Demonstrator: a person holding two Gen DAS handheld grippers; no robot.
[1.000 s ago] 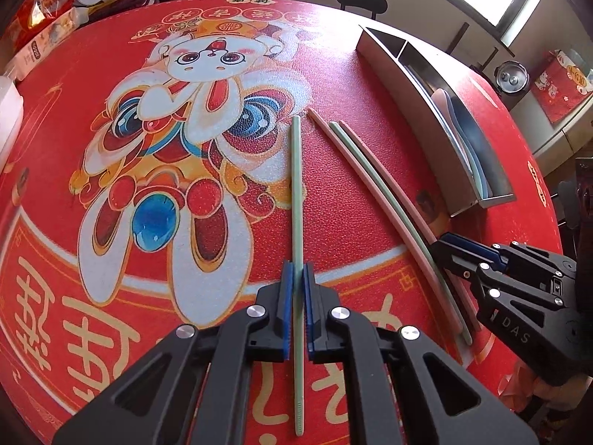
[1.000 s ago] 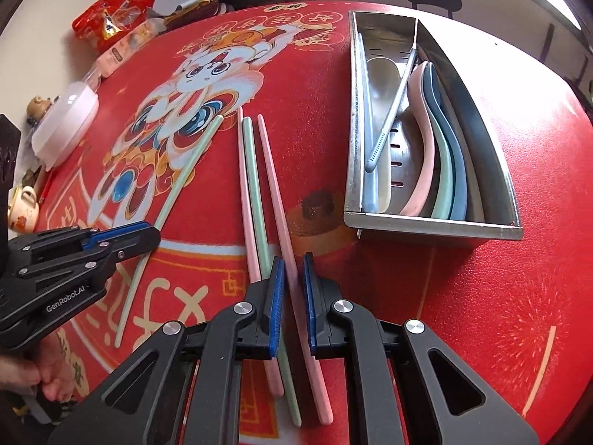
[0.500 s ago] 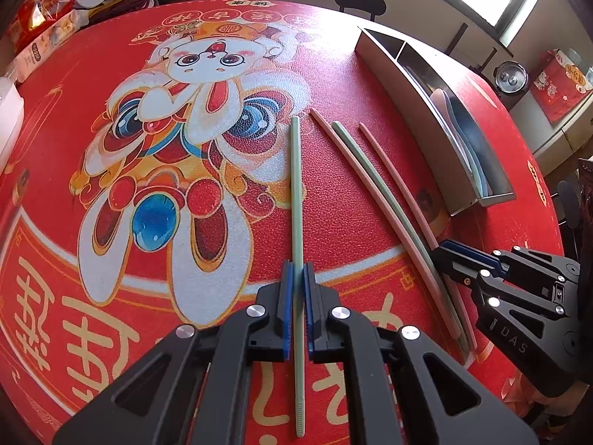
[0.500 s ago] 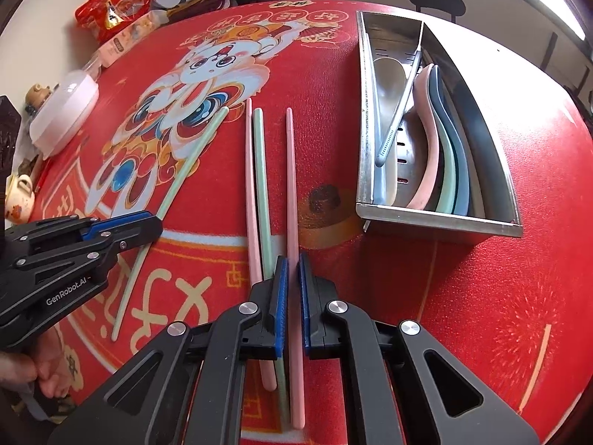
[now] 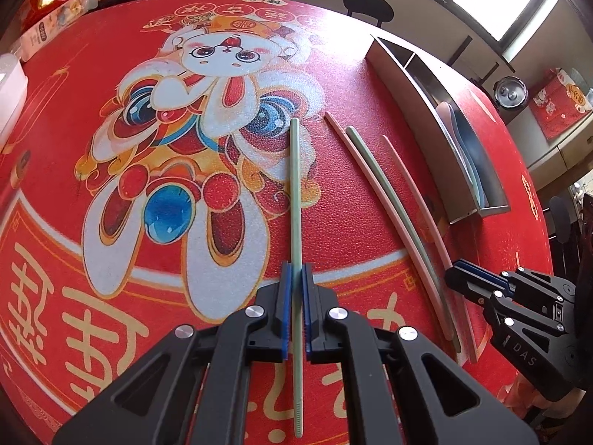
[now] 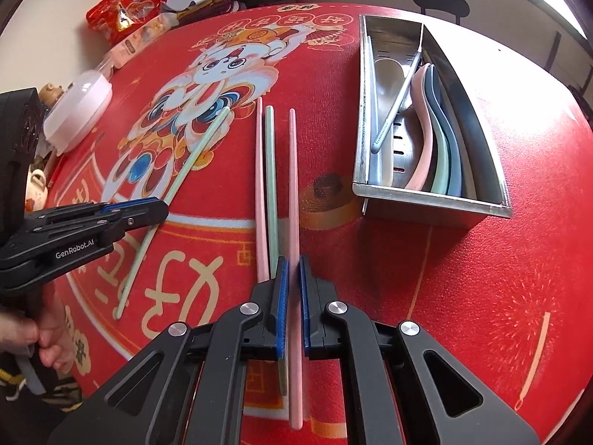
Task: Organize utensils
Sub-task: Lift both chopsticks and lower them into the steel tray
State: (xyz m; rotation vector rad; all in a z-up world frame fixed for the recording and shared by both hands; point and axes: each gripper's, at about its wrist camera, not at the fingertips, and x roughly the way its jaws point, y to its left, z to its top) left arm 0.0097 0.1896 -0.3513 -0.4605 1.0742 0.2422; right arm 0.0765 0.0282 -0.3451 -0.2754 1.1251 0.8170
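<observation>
My left gripper [image 5: 295,271] is shut on a green chopstick [image 5: 295,185] that runs away from me over the red mat; it also shows in the right wrist view [image 6: 192,155]. My right gripper [image 6: 292,263] is shut on a pink chopstick [image 6: 292,170], held a little apart from a pink chopstick [image 6: 259,170] and a green chopstick [image 6: 270,170] lying side by side on the mat. A steel utensil tray [image 6: 433,204] at the right holds several spoons and a grey utensil.
The round table carries a red mat [image 5: 111,74] with a rabbit print. Snack packets [image 6: 122,11], a white lidded dish [image 6: 78,104] and a small teapot [image 6: 37,181] sit at the far left edge. A pressure cooker [image 5: 510,92] stands beyond the table.
My right gripper has closed on the pink chopstick and swung it away from the other two. My left gripper keeps its hold on the green chopstick, barely moved.
</observation>
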